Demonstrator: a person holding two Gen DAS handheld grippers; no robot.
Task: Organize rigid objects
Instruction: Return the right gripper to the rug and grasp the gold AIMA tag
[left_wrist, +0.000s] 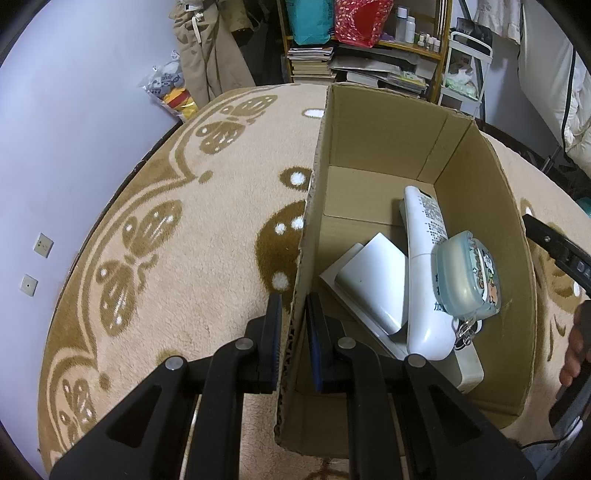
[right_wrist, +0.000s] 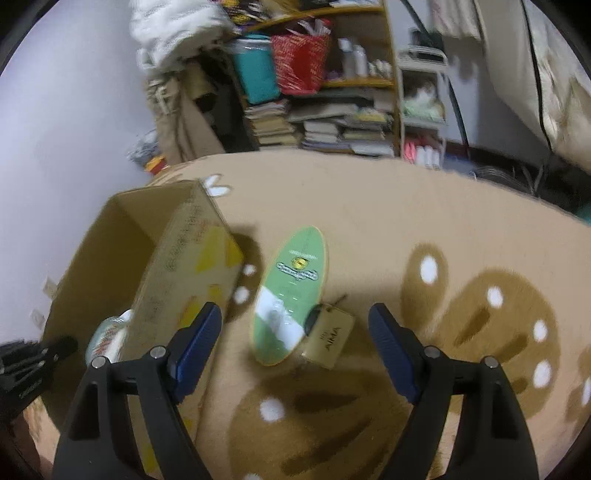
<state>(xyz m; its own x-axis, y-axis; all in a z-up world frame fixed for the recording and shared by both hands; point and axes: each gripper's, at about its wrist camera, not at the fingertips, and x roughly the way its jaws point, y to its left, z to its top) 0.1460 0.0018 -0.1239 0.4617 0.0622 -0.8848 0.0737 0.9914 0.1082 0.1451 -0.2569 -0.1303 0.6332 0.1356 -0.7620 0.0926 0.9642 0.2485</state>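
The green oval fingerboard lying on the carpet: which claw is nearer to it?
Right. The right claw hangs open just above the green oval fingerboard, beside the brown cardboard box. The left claw is shut on the box's far wall.

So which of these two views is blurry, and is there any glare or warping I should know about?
Left wrist view: sharp, the cardboard box and white remote crisp; fisheye bends the carpet edge, corners are black. Right wrist view: smeared by motion, the shelves and green oval board soft, print on the box unreadable. No strong glare in either.
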